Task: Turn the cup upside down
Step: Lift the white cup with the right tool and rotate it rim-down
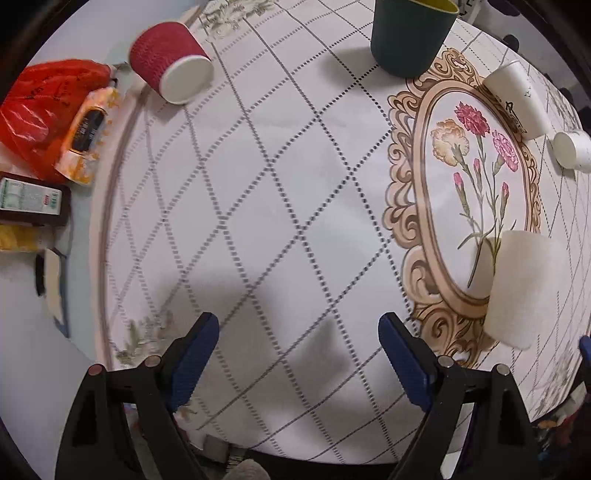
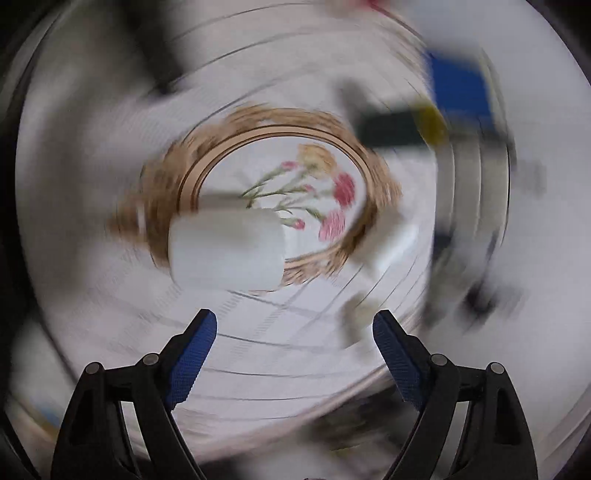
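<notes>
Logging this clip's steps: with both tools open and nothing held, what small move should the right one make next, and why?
Probably steady the right tool, then ease it toward the white cup ahead. Its jaws stand open and empty, the cup sits on the floral medallion just beyond them, and the view is smeared by rotation, so settling first seems wise.

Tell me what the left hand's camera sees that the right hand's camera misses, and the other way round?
Only the left wrist view, which is sharp, shows the red cup lying on its side, a red plastic bag, and two small white cups on the far right. Only the right wrist view, heavily blurred, shows a blue block at upper right. Both show the flower medallion on the tablecloth, a frosted white cup at its edge, the dark green cup, and their own blue-padded fingers spread open and empty.
</notes>
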Tool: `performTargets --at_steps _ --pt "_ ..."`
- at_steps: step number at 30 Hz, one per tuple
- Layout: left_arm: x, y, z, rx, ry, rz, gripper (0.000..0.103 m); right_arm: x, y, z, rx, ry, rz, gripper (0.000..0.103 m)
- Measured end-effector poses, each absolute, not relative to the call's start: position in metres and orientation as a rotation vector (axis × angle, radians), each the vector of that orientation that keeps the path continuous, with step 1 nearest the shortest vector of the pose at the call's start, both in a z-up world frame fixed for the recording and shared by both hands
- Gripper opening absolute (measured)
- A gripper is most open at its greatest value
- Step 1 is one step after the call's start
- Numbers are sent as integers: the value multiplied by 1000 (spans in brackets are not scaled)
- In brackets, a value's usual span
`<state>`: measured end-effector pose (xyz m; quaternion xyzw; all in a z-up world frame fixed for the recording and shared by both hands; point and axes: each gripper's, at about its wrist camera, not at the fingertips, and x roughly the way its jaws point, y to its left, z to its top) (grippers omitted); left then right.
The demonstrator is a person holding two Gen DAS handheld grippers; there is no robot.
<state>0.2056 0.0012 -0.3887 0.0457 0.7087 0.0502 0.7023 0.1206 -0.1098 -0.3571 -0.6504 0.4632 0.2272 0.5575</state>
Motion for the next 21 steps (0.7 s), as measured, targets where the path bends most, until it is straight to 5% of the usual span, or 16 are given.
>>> performTargets --at_steps 9,21 --pt "211 2 -427 66 1624 139 89 72 -134 -448 -2347 541 959 88" --pt "215 35 -452 24 1655 175 89 79 -150 -491 -2516 326 1214 88"
